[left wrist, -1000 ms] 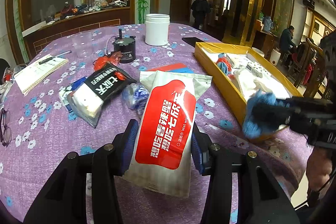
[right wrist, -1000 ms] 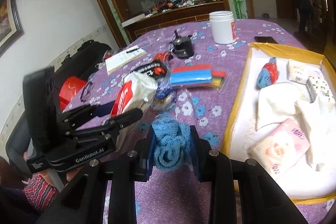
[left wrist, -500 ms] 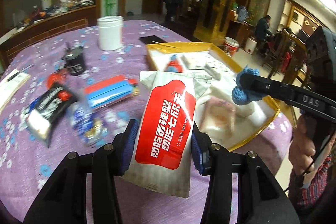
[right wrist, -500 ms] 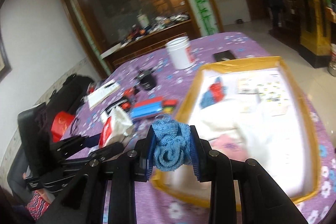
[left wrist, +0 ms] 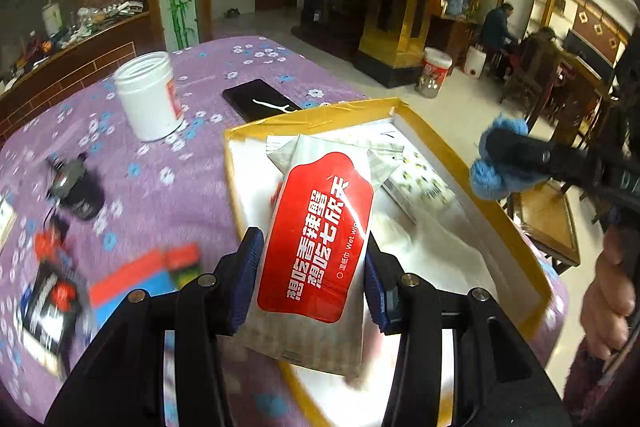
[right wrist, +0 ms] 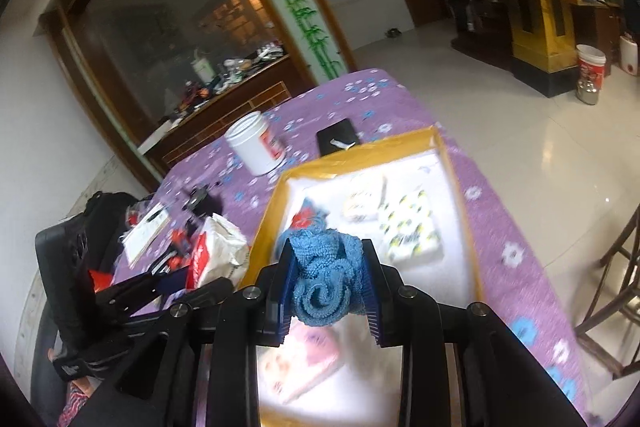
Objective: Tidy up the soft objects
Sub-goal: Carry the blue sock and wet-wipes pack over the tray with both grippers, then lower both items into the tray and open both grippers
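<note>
Two grippers are loaded: the left gripper [left wrist: 310, 281] is clamped on a red-and-white wet-wipe pack [left wrist: 320, 251], held over the near corner of the yellow-rimmed box [left wrist: 442, 155], while the right gripper [right wrist: 326, 291] pinches a blue knitted piece [right wrist: 324, 283] (rolled up) above it. Farther off, at eleven o'clock, a white jar [left wrist: 148, 101] stands on the purple floral tablecloth [left wrist: 168, 187].

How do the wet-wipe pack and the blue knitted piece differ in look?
The wet-wipe pack is a flat silver pouch with a red label; the blue knitted piece is a bunched, curled yarn lump. The pack sticks out well beyond the left tool; the knit barely fills the right tool. Both are clamped above the yellow-rimmed box.
</note>
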### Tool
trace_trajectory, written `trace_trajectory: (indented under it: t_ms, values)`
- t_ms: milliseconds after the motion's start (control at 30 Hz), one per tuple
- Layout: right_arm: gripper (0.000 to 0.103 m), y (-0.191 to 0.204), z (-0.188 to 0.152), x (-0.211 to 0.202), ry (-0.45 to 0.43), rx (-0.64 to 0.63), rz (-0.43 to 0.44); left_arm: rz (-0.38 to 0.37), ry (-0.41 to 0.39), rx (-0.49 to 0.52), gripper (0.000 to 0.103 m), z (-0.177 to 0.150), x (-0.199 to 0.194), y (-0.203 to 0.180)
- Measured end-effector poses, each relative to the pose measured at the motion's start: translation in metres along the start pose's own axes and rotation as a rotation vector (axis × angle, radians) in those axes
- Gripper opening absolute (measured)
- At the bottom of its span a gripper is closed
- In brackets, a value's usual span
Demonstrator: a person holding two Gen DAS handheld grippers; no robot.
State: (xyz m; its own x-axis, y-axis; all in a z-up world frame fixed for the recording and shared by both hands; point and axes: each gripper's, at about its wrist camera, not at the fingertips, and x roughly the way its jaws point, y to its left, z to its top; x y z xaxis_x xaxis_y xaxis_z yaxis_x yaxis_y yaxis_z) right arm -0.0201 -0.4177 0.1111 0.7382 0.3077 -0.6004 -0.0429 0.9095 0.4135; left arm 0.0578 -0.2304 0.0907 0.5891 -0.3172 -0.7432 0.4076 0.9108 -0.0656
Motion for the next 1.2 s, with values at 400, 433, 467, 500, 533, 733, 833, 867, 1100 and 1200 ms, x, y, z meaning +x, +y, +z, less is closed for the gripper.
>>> trace_trajectory:
  t_ms: [400,433,467,500,533,733,833,867,1100,1200]
  values:
    - [0.031,-0.028,0.069,0.103,0.132,-0.028,-0.211,-0.025,0.097,-0.058,0.045,0.028,0.055,-0.006]
    - [0.031,-0.032,0.07,0.112,0.149,-0.028,-0.207,-0.028,0.1,-0.062,0.045,0.028,0.057,-0.007]
    - [0.031,-0.035,0.071,0.117,0.154,-0.028,-0.211,-0.034,0.104,-0.075,0.046,0.027,0.058,-0.006]
    - [0.031,-0.038,0.071,0.123,0.16,-0.024,-0.224,-0.036,0.105,-0.086,0.046,0.027,0.059,-0.004]
    - [0.031,-0.041,0.071,0.127,0.161,-0.02,-0.235,-0.039,0.107,-0.096,0.047,0.026,0.059,-0.003]
    - [0.04,-0.055,0.069,0.138,0.162,0.029,-0.211,-0.059,0.109,-0.132,0.056,0.026,0.059,0.003]
    - [0.048,-0.056,0.068,0.132,0.141,0.04,-0.195,-0.089,0.109,-0.147,0.06,0.026,0.055,0.005]
    - [0.049,-0.055,0.069,0.129,0.131,0.039,-0.19,-0.096,0.108,-0.15,0.06,0.026,0.053,0.006]
    - [0.053,-0.045,0.065,0.105,0.104,0.027,-0.134,-0.119,0.08,-0.133,0.06,0.018,0.035,0.003]
    - [0.053,-0.03,0.051,0.089,0.093,0.013,-0.085,-0.106,0.068,-0.101,0.06,0.007,0.027,0.001]
